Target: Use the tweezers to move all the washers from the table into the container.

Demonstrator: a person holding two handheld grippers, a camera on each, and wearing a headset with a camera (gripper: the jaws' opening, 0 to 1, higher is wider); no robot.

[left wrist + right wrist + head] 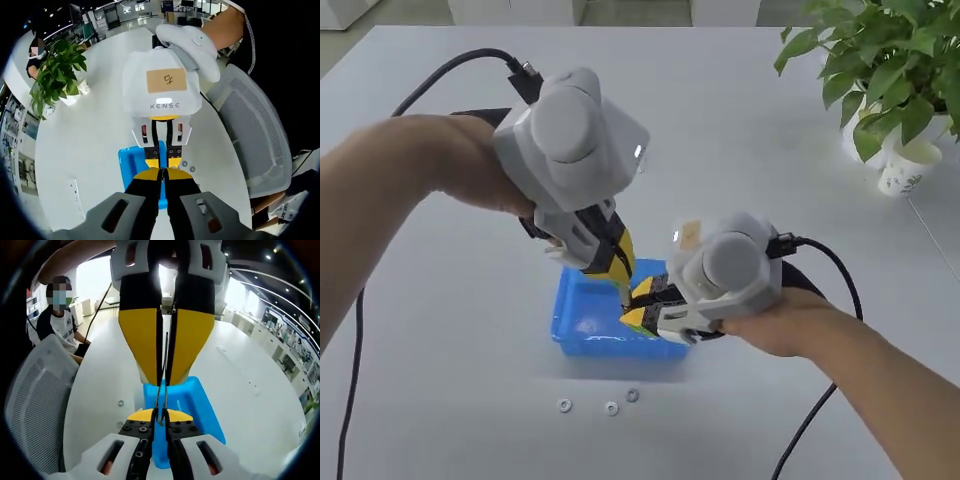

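Observation:
Over the blue container (582, 325), my left gripper (620, 272) and right gripper (642, 305) meet tip to tip. The thin metal tweezers (166, 357) run between the left gripper's yellow jaws (164, 380), which come down from above. Their lower end sits between my right gripper's (161, 417) closed jaws. In the left gripper view my own jaws (162, 172) are pressed together, facing the right gripper (163, 161). Three washers (611, 408) lie on the white table in front of the container, with two also in the left gripper view (185, 163). The inside of the container is largely hidden.
A potted plant (890, 70) in a white cup stands at the table's far right. Cables trail from both grippers across the table. A mesh office chair (250, 130) stands beside the table, and a person sits in the background.

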